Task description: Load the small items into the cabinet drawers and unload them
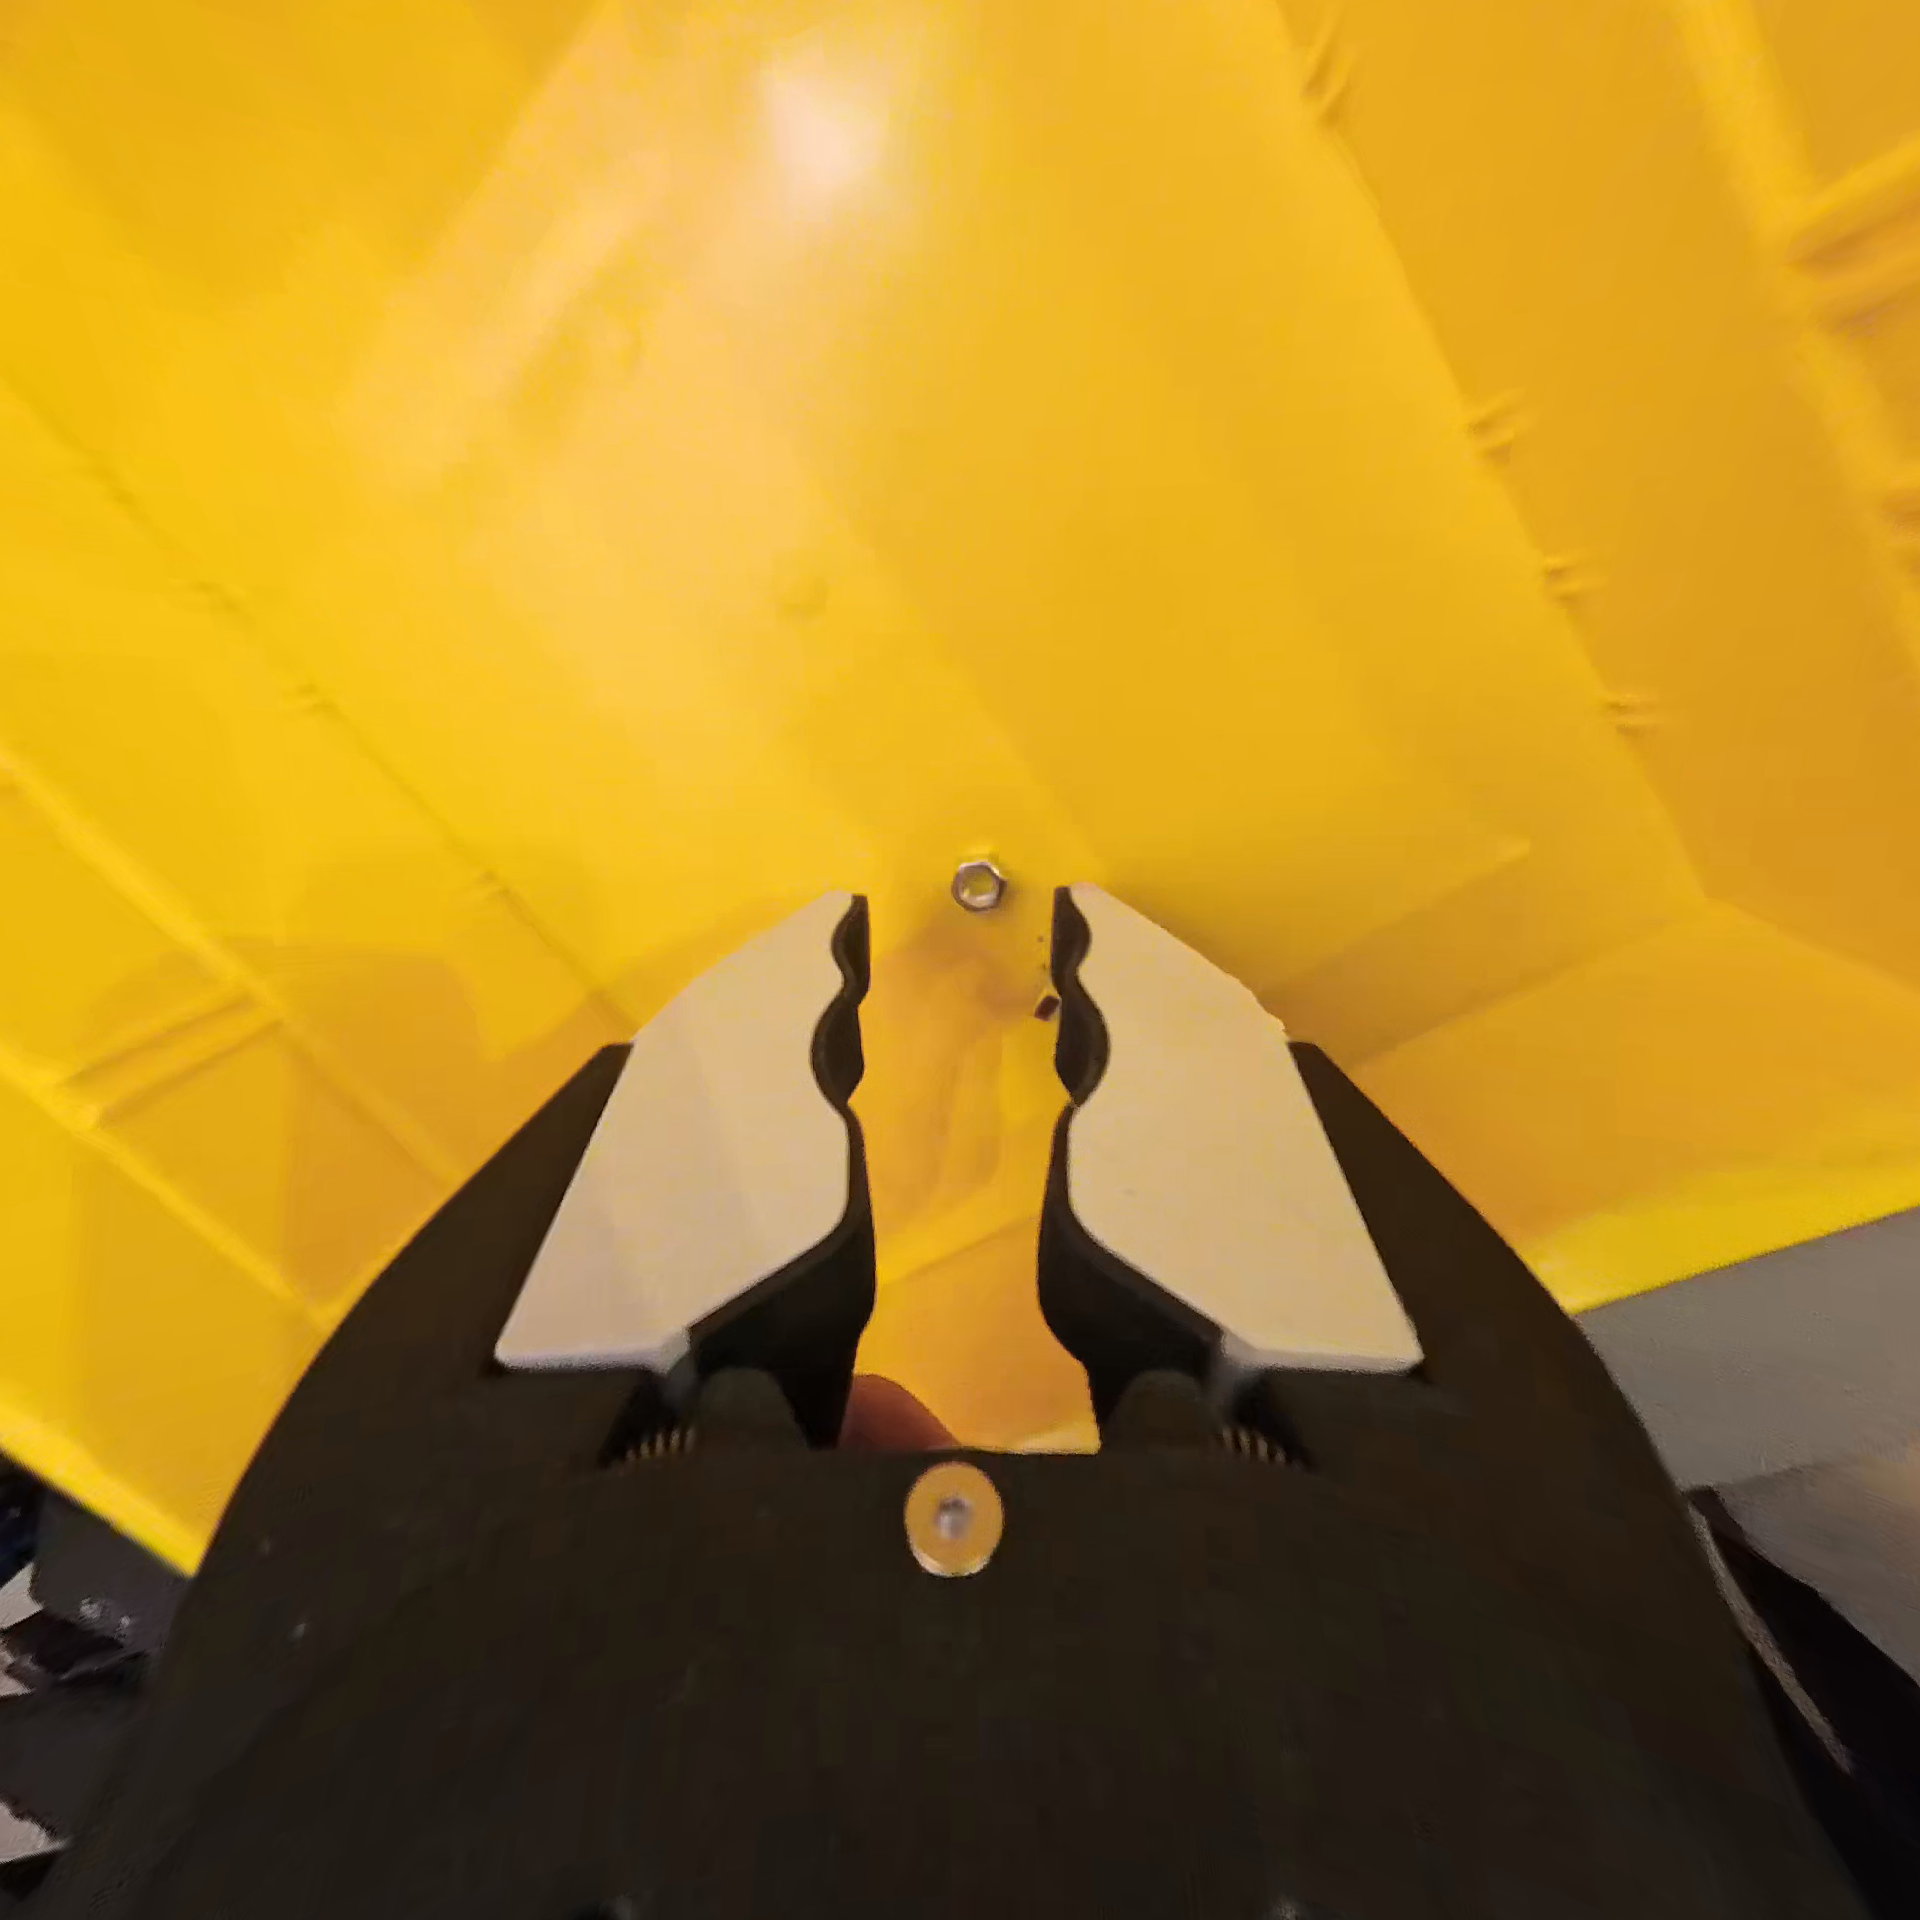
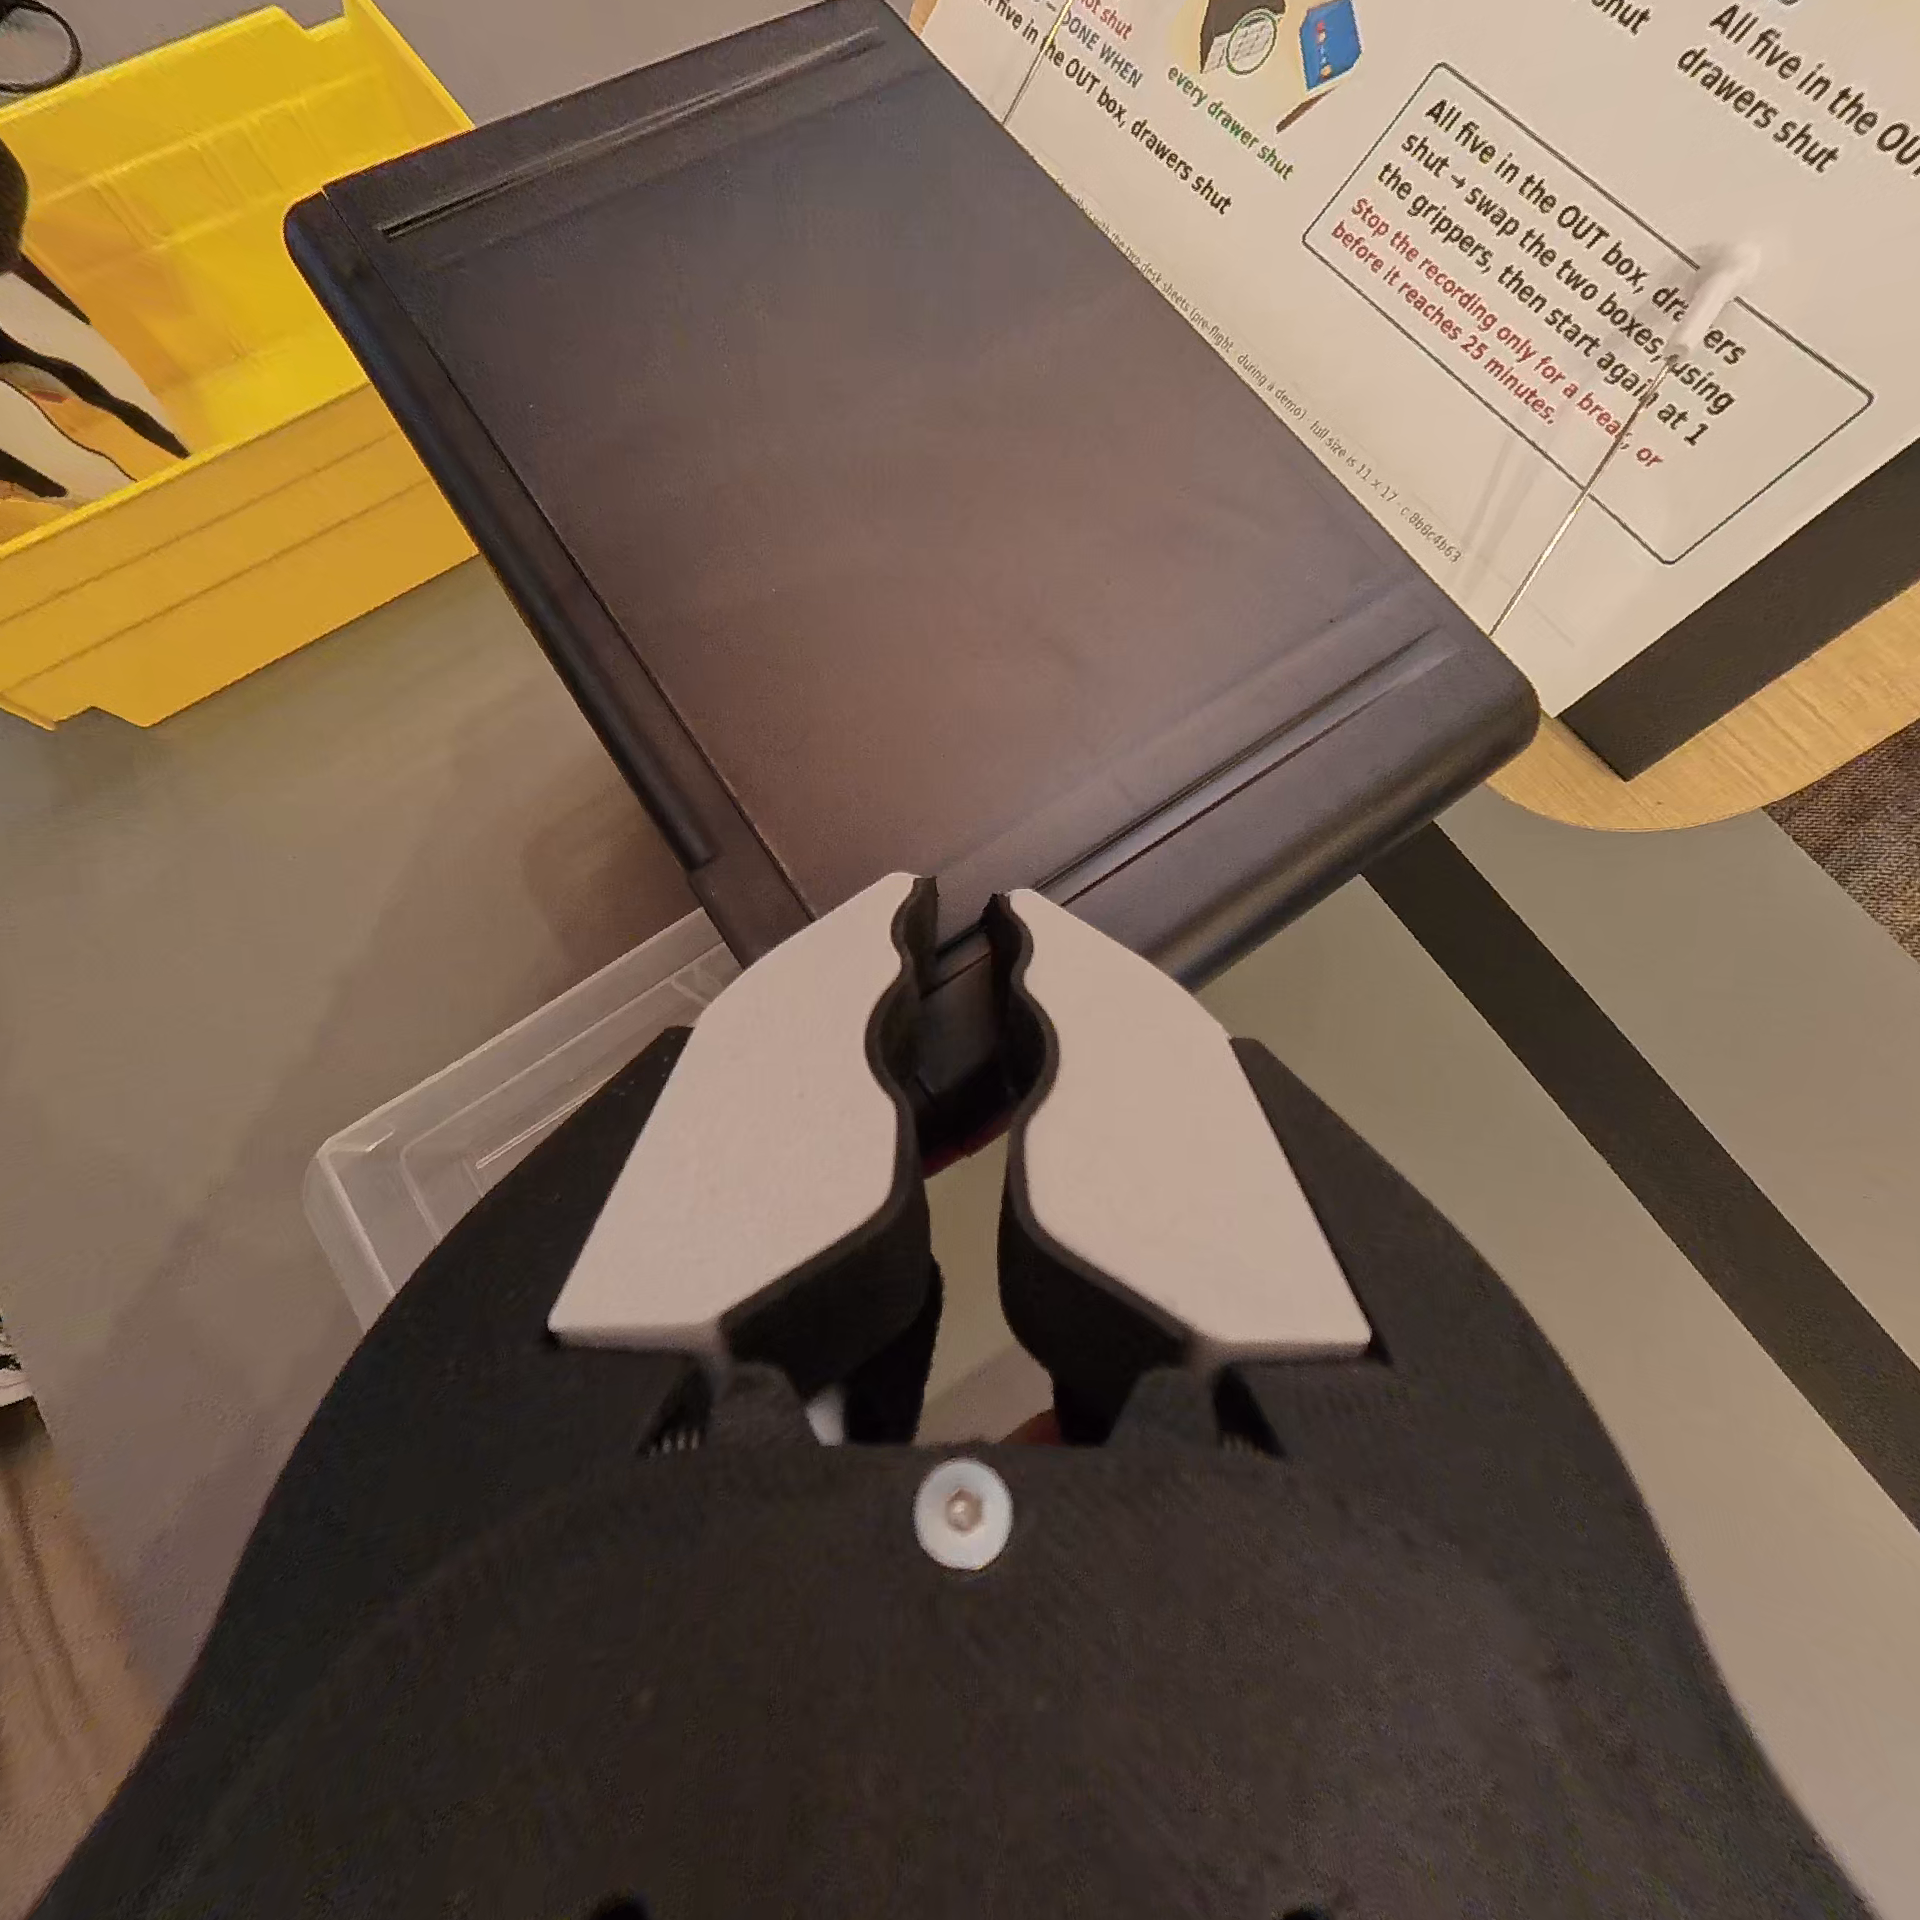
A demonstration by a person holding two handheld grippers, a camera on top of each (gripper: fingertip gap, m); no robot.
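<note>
The left gripper [image 1: 961, 914] reaches down into a yellow bin [image 1: 727, 520], its jaws parted a moderate way and holding nothing, with a small hex nut [image 1: 975, 886] lying on the bin floor just past the fingertips at twelve o'clock, centred on the gap. That lineup reads as a deliberate approach: the fingers straddle the nut's line so a short advance and a squeeze would catch it. The nut lies flat and is tiny, so it will likely be fiddly to pinch. The right gripper [image 2: 961, 904] hovers over the near edge of the black cabinet [image 2: 883, 468], jaws drawn narrow with only a slim gap; whether they pinch anything I cannot tell. A clear drawer [image 2: 499, 1101] juts out at eight o'clock beneath it, probably open to receive the nut. The bin sits at ten o'clock, an instruction sheet [image 2: 1558, 260] at one o'clock.
</note>
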